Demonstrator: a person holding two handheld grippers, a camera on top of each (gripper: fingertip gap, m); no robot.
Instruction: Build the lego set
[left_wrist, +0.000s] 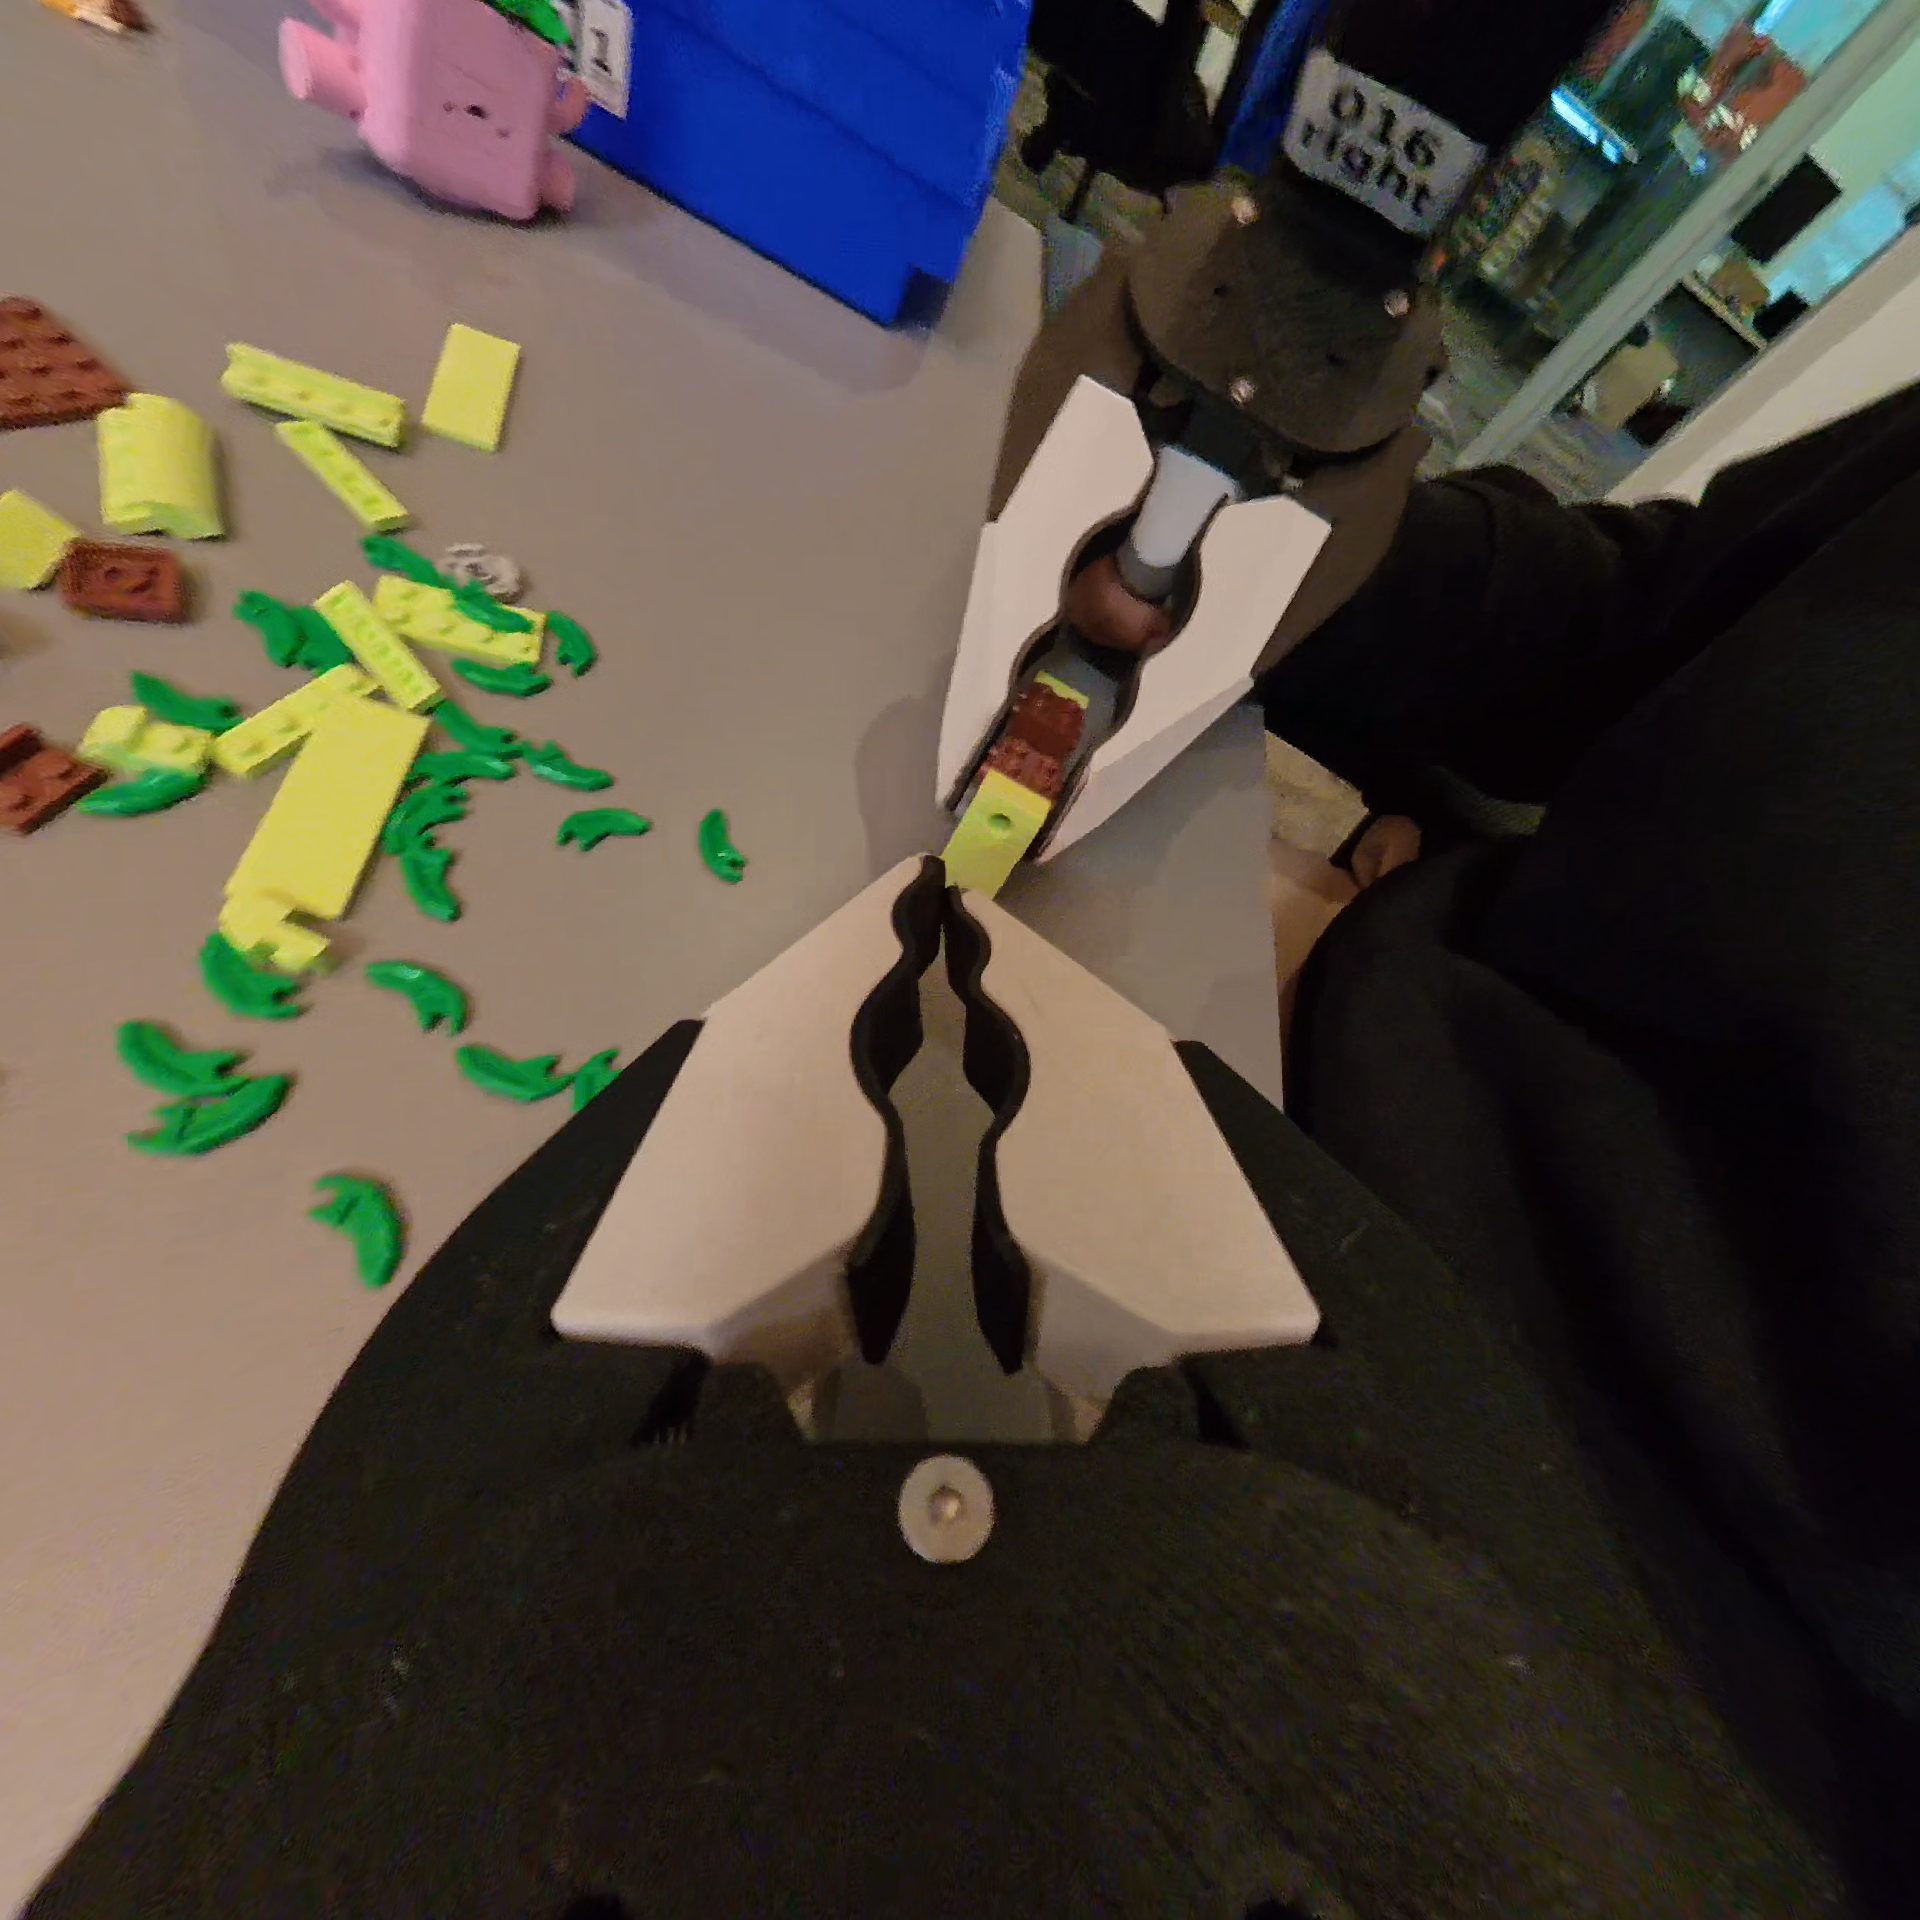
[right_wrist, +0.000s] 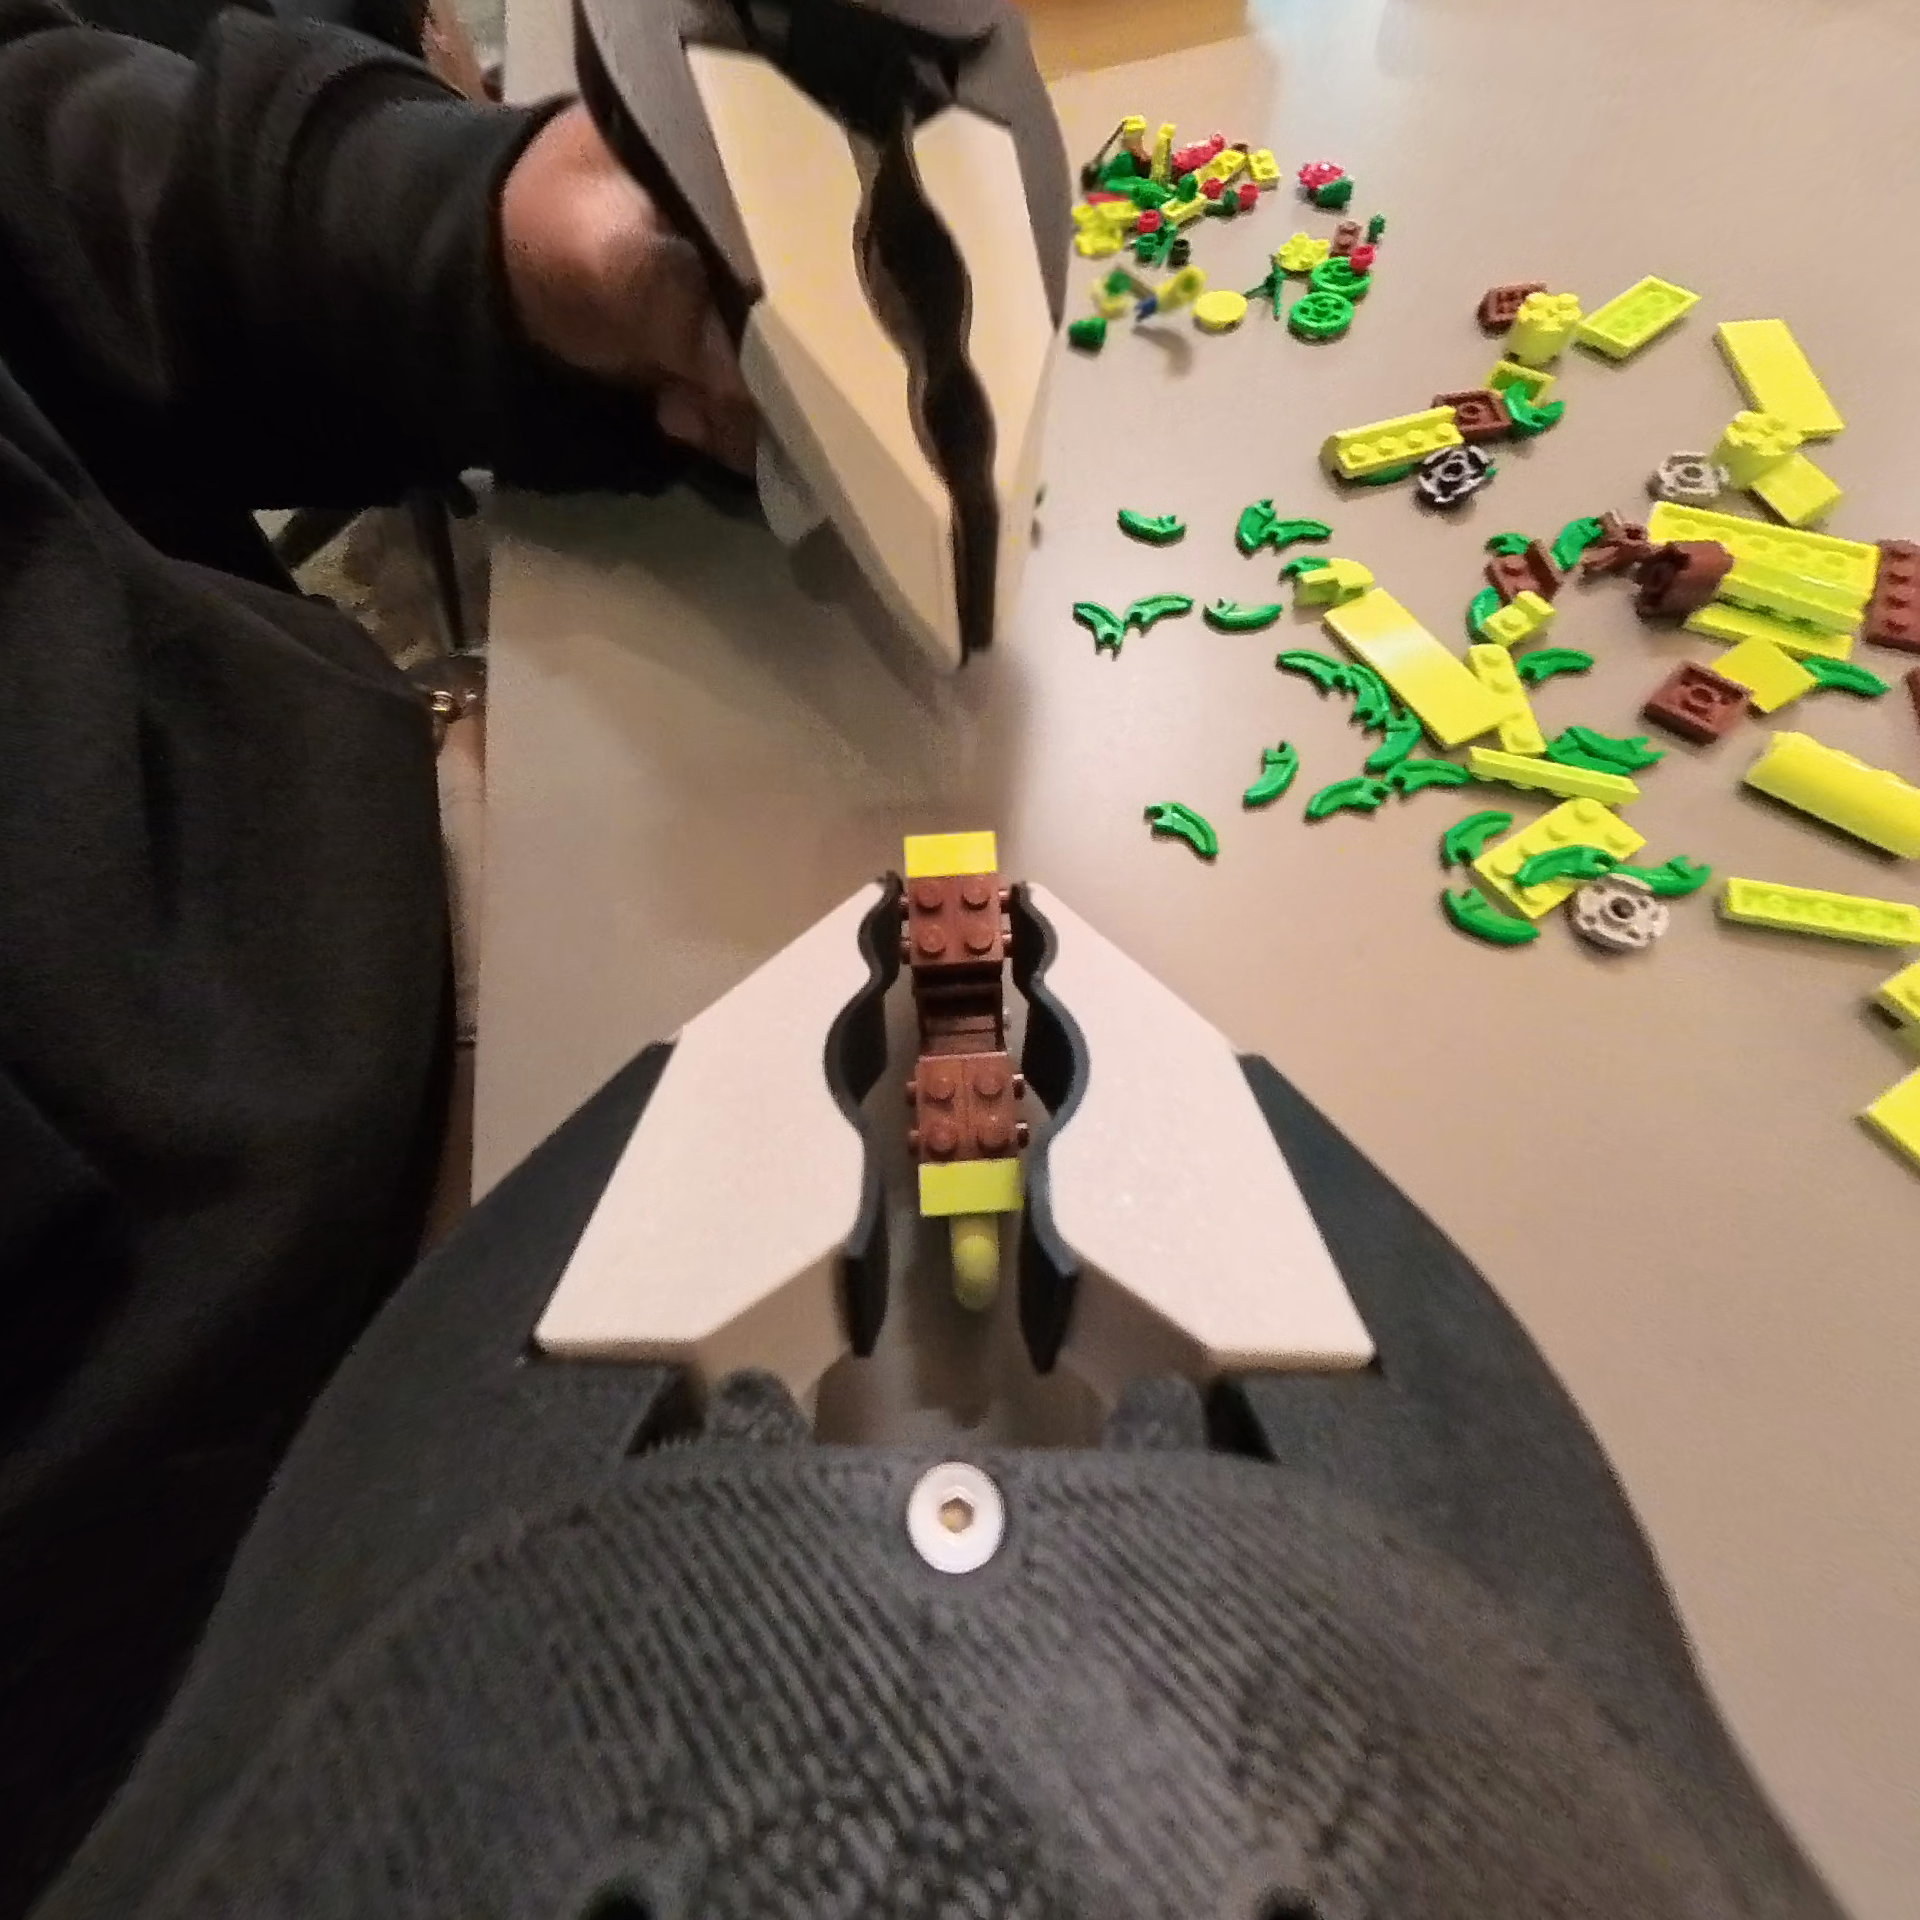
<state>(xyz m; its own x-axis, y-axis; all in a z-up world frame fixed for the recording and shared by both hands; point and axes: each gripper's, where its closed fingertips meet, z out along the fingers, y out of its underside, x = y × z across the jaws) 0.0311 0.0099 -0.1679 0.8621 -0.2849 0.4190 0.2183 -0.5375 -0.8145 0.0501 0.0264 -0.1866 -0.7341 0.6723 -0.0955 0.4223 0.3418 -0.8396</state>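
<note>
Our right claw (right_wrist: 951, 904) is clamped on a small brown and lime lego assembly (right_wrist: 958, 1023), which lies lengthwise between the fingers with its lime end poking past the tips toward 12 o'clock. Our left claw (left_wrist: 943, 894) is drawn nearly together with nothing between its fingers; in the left wrist view its tips sit just beside the lime end of that assembly (left_wrist: 987, 847), though we cannot tell whether they touch. On the grey tabletop (right_wrist: 1351, 1299), loose lime plates (right_wrist: 1408, 665), green leaf pieces (right_wrist: 1179, 826) and brown plates (right_wrist: 1694, 701) lie scattered at 2 o'clock in the right wrist view. In the left wrist view, a pink figure (left_wrist: 457, 104) and a blue bin (left_wrist: 821, 135) stand at 11 o'clock.
</note>
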